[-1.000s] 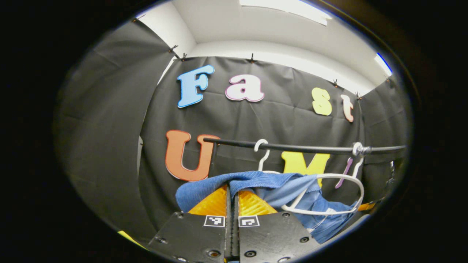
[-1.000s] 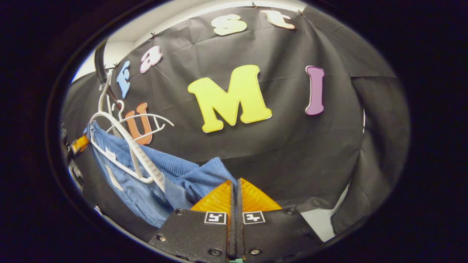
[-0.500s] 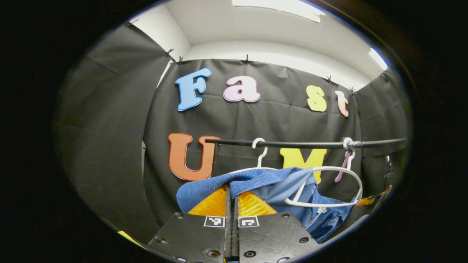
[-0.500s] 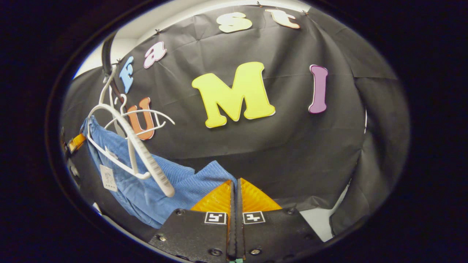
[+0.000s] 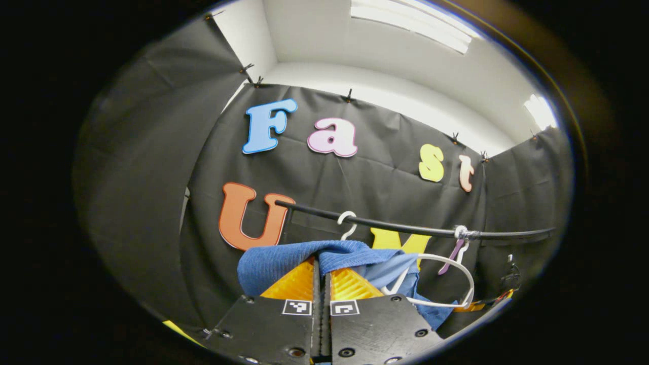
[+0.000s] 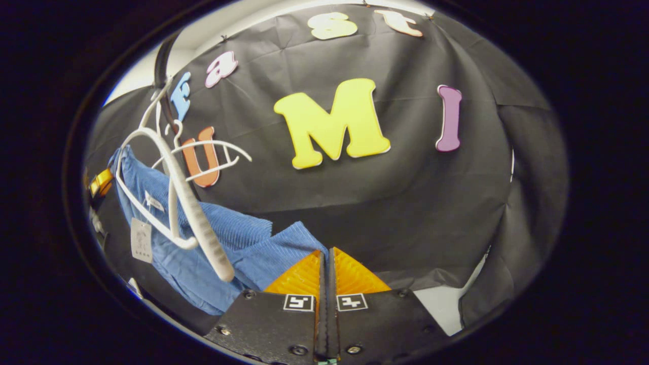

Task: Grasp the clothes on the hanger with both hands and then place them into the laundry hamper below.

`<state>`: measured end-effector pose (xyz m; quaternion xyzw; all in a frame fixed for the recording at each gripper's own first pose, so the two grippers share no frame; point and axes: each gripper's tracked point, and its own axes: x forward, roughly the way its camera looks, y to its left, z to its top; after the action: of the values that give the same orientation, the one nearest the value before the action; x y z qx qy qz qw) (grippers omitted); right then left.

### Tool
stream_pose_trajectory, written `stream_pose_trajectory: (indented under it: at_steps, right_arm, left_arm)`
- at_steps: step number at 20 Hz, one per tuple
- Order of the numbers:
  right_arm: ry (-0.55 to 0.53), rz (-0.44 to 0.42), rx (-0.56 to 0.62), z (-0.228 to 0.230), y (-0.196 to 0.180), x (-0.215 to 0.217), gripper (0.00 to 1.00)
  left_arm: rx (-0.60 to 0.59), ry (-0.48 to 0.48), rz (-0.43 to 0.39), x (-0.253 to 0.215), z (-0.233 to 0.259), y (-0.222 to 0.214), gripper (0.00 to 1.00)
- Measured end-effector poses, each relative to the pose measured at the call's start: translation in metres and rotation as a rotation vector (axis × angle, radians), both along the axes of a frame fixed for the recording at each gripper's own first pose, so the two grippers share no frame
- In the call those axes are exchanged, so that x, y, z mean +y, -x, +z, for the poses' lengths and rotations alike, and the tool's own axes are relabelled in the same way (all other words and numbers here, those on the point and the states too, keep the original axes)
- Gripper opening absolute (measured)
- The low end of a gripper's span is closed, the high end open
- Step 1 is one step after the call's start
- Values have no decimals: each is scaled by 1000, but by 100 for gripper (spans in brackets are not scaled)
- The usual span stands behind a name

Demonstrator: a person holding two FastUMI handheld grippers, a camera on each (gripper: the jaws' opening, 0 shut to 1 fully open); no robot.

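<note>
A blue shirt [image 5: 304, 256] hangs stretched between two grips below the black rail [image 5: 405, 228]; the left hand-held gripper [image 5: 321, 268] is clamped on one end of the cloth, the right hand-held gripper [image 6: 324, 263] pinched on the other; the garment's long axis runs from one to the other, sagging in the middle; part of it appears still draped behind a white hanger [image 6: 190, 213], nearer the right side; the hamper lies out of sight below, so the carry looks to be straight down.
</note>
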<state>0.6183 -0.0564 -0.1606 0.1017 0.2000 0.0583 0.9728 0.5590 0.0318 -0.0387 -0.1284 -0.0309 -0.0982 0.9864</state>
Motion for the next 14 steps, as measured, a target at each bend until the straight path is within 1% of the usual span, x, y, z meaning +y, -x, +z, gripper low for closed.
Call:
stream_pose_trajectory:
  at_steps: [1,3,4,5,6,7,8,9,10,11,12,13,14]
  right_arm:
    - [5,8,22,-11,2,5,4]
    - [15,33,65,-36,8,17,4]
    - [2,44,95,-50,12,23,4]
    - [-18,44,111,-58,16,26,4]
    - [-31,40,117,-64,18,29,4]
    - [-40,41,123,-68,20,32,3]
    - [-44,43,123,-70,22,34,3]
    - [-45,46,119,-69,24,35,4]
    - [-46,51,115,-67,25,37,4]
    - [-49,56,111,-66,26,39,4]
    - [-52,64,112,-65,27,42,4]
    - [-52,76,116,-68,31,46,3]
    - [-57,84,114,-68,33,48,4]
  left_arm:
    - [10,-1,-8,-2,-6,1,5]
    - [8,18,-13,0,-8,4,5]
    - [4,41,-20,1,-7,5,0]
    - [6,64,-18,3,-2,6,5]
    - [-3,99,-28,6,8,5,0]
    - [-11,134,-41,4,19,4,5]
    - [-13,137,-45,3,25,5,0]
    - [-19,129,-55,-2,30,5,5]
    - [-30,110,-59,-7,34,10,5]
    - [-43,66,-55,-11,37,10,0]
    - [-54,26,-51,-11,38,11,5]
    - [-55,17,-50,-10,40,11,5]
    - [-56,36,-49,-7,42,12,0]
